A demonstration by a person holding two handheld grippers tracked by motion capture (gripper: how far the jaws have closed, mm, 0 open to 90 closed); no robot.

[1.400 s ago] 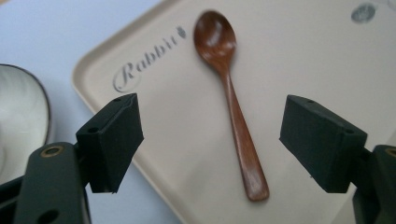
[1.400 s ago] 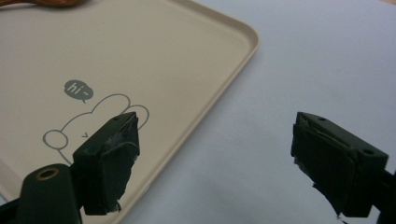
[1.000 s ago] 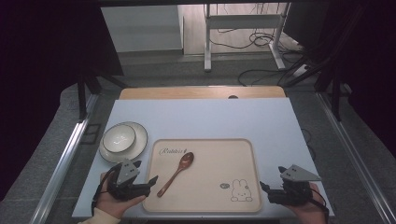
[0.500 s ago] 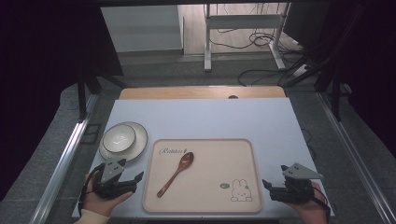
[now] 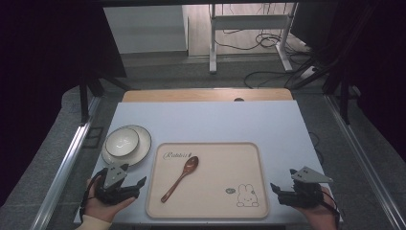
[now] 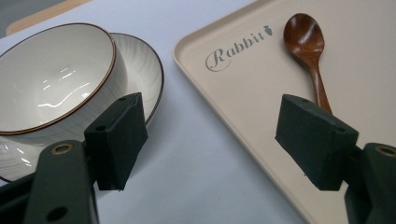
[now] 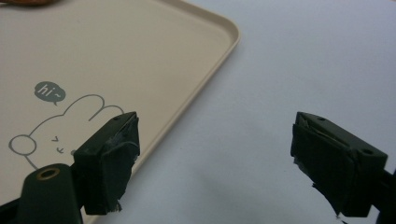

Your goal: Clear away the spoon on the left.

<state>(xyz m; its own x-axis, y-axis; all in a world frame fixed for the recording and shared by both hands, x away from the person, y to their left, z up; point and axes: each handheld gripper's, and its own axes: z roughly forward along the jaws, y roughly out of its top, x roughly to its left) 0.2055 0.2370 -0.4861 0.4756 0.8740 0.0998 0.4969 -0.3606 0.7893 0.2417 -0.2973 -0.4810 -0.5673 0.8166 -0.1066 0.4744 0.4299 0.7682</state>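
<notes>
Left tool [image 5: 125,186] and right tool [image 5: 287,191]: both released, empty; spoon [image 5: 181,178] on tray [image 5: 249,158], bowl [image 5: 122,142] at 10 o'clock untouched; no step evidently begun.

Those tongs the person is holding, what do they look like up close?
Both are black. The left tongs and right tongs each carry a grey three-cornered plate on top. Each has two blocky jaws faced with dark pads, bolted on with brass-coloured screws. A pale sleeve cuff shows at the left wrist.
</notes>
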